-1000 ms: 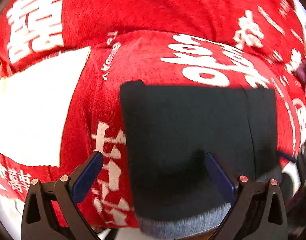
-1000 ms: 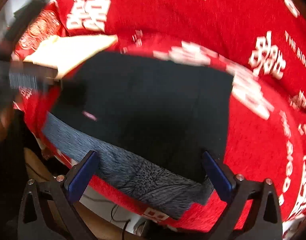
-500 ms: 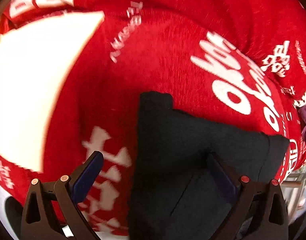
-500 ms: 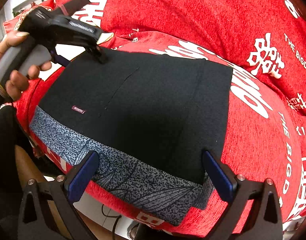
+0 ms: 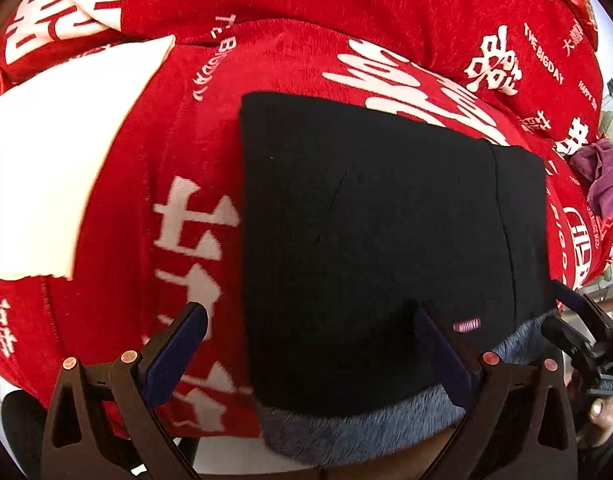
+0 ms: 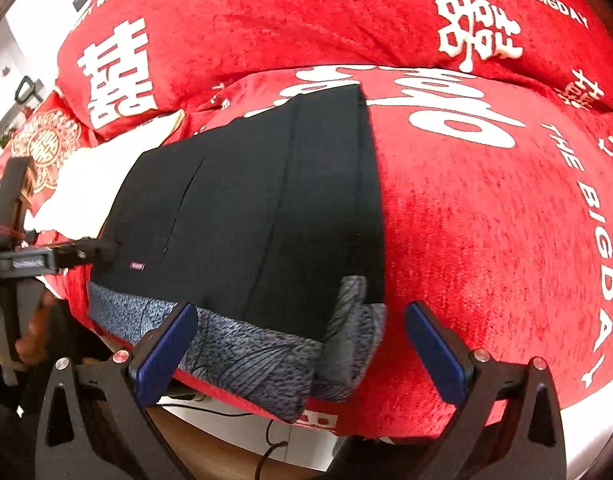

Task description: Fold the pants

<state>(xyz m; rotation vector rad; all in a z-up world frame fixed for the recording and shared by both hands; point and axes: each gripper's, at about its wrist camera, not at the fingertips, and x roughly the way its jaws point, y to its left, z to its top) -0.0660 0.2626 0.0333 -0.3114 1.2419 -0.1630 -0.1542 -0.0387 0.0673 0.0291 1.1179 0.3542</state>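
folded black pants [image 5: 378, 216] on red cover [image 6: 486, 208], left gripper [image 5: 306, 344] and right gripper [image 6: 302, 340] fingers spread, empty

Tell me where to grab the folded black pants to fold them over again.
Probably pinch the grey waistband at its upturned right corner, coming in from the near cushion edge with the right gripper. That corner already curls clear of the red cover; elsewhere the pants lie flat.

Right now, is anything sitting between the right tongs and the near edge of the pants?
Nothing visible. The right tongs are open at the grey waistband edge of the folded black pants, with only the red sofa cover beside them.
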